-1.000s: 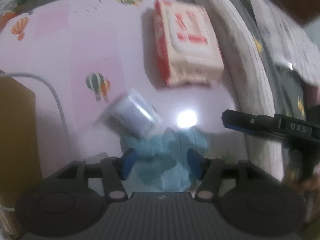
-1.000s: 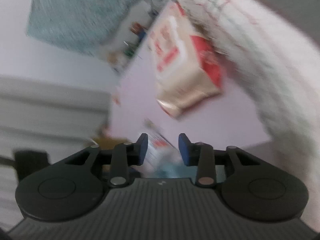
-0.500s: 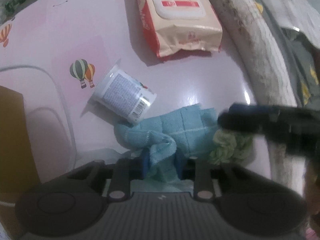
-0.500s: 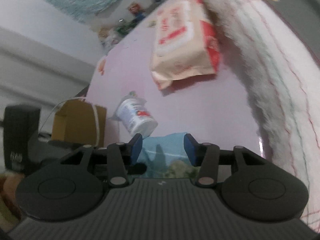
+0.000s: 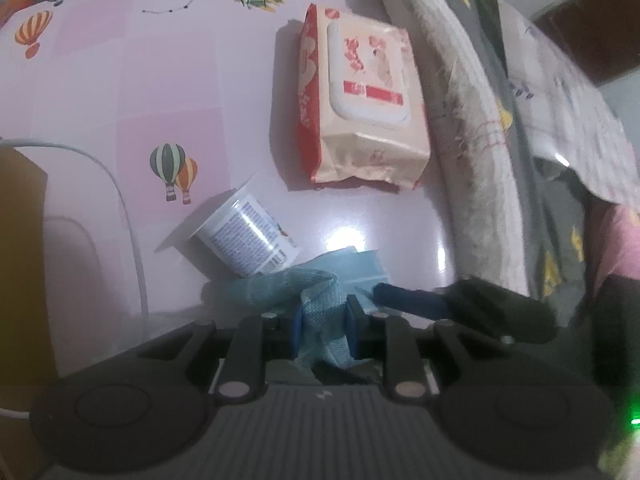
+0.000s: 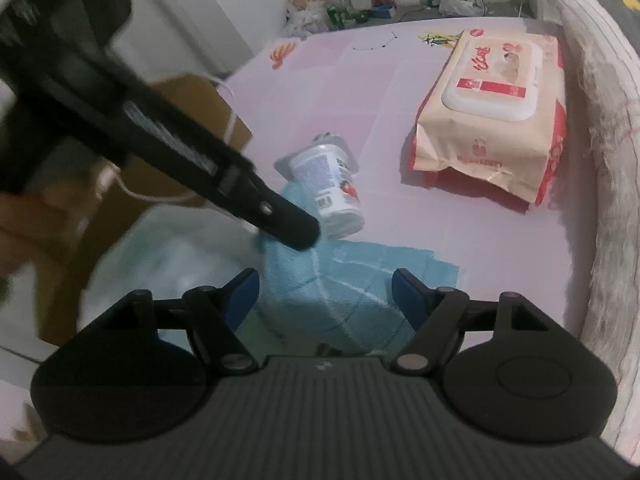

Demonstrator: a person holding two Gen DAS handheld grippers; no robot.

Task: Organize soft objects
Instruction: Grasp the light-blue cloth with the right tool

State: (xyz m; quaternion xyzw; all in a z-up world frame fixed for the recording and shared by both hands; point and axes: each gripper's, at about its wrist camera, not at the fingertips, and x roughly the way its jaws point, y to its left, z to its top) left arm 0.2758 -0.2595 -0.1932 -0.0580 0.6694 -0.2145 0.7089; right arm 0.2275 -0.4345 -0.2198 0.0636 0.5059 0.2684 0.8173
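- We are only starting: our left gripper [image 5: 322, 330] is pinching a bunched fold of the blue cloth [image 6: 352, 280], nothing sorted yet.
- Our right gripper [image 6: 324, 294] is opening its jaws over the flat part of the cloth, pads not pressing on it.
- The cloth is lying on the pink table [image 6: 400, 92], touching the tipped yogurt cup [image 6: 328, 192]; it is looking thin, limp, grid-patterned, partly spread.
- The wipes pack [image 6: 496, 120] is waiting well apart.
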